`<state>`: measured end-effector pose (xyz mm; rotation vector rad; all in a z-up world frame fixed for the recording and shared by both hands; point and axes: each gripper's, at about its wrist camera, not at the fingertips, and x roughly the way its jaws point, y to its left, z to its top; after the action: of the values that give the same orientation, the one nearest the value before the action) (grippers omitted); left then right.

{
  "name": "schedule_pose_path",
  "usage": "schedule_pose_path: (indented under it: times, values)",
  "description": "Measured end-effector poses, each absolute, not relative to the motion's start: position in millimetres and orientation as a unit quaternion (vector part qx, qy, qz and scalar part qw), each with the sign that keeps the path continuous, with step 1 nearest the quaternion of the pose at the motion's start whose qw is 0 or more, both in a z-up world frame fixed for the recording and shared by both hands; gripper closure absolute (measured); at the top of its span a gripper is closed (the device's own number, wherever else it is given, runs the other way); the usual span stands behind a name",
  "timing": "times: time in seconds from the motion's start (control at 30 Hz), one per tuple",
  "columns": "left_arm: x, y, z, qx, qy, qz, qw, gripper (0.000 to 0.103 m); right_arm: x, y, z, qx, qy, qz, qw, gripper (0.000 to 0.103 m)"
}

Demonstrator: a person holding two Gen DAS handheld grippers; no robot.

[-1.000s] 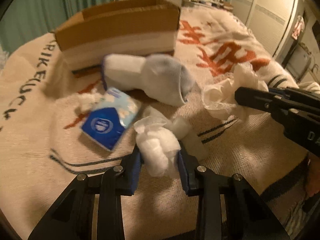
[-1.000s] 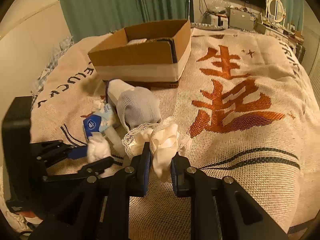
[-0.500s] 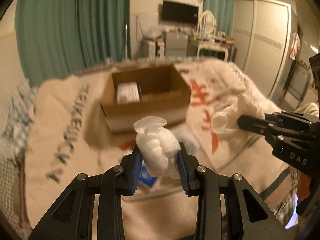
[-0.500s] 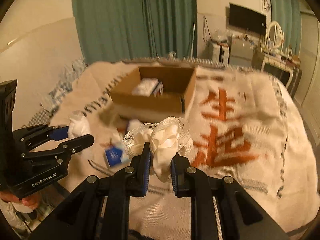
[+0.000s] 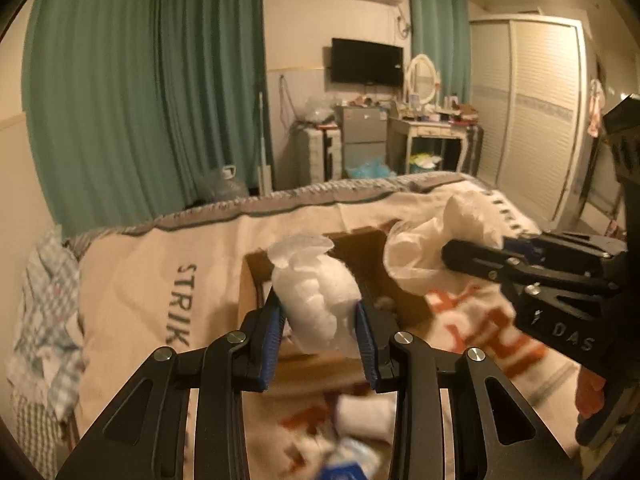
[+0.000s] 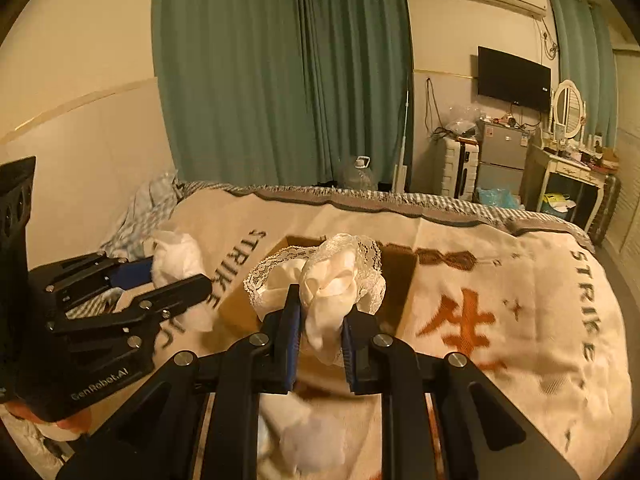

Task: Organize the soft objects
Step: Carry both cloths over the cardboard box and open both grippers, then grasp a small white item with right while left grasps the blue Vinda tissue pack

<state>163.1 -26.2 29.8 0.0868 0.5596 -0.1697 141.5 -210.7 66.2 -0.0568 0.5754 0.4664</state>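
Observation:
My left gripper (image 5: 318, 318) is shut on a white crumpled soft bundle (image 5: 316, 300), held in the air in front of the open cardboard box (image 5: 370, 252) on the bed. My right gripper (image 6: 318, 320) is shut on a cream lace-trimmed cloth (image 6: 328, 284), also raised before the box (image 6: 236, 304). The right gripper with its cloth shows at the right of the left wrist view (image 5: 472, 260). The left gripper with its bundle shows at the left of the right wrist view (image 6: 180, 276). A white sock (image 5: 366, 416) and a blue tissue pack (image 5: 344, 470) lie on the blanket below.
The bed carries a beige blanket (image 6: 500, 280) with orange characters and dark lettering. Green curtains (image 6: 280, 80), a water jug (image 6: 358, 174), a small fridge (image 6: 502, 154), a dressing table (image 6: 568, 176) and a wardrobe (image 5: 528, 112) stand beyond the bed's far edge. Checked bedding (image 5: 44, 280) lies left.
Both grippers have lifted up off the blanket with their soft items and tilted toward the room. The box has dropped lower in both views and sits closer behind the held items.

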Motion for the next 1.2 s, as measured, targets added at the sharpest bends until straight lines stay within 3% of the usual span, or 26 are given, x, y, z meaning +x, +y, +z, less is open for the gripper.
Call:
schedule_pose_path:
  times: [0.4,0.43,0.47,0.57,0.63,0.67,0.87,1.1,1.17,1.2]
  values:
    - [278,-28,-41,0.040,0.331,-0.081,0.939,0.067,271,-203,-6,-0.018,0.340,0.220,0.914,0.086]
    - [283,-29,-47,0.043,0.335,-0.078,0.938,0.066,276,-202,-12,-0.018,0.345,0.217,0.913,0.086]
    - [287,-31,-52,0.046,0.340,-0.076,0.936,0.058,282,-202,-20,-0.017,0.350,0.218,0.911,0.085]
    - [291,-34,-63,0.058,0.339,-0.066,0.937,0.038,289,-207,-34,-0.015,0.357,0.205,0.911,0.066]
    - [290,-37,-65,0.067,0.335,-0.061,0.938,0.034,288,-212,-35,-0.007,0.356,0.197,0.913,0.041]
    - [288,-37,-64,0.069,0.334,-0.059,0.938,0.034,288,-216,-35,-0.001,0.354,0.195,0.915,0.040]
    - [273,-30,-36,0.066,0.318,-0.043,0.945,0.033,256,-234,7,0.013,0.316,0.187,0.930,0.039]
    - [191,-30,56,0.075,0.232,-0.029,0.969,0.033,177,-246,95,-0.006,0.262,0.181,0.948,0.036]
    - [167,-28,78,0.075,0.207,-0.024,0.975,0.014,163,-247,107,-0.009,0.254,0.181,0.950,0.031]
    - [150,-26,89,0.075,0.187,-0.020,0.979,0.012,144,-250,122,-0.014,0.244,0.180,0.953,0.028]
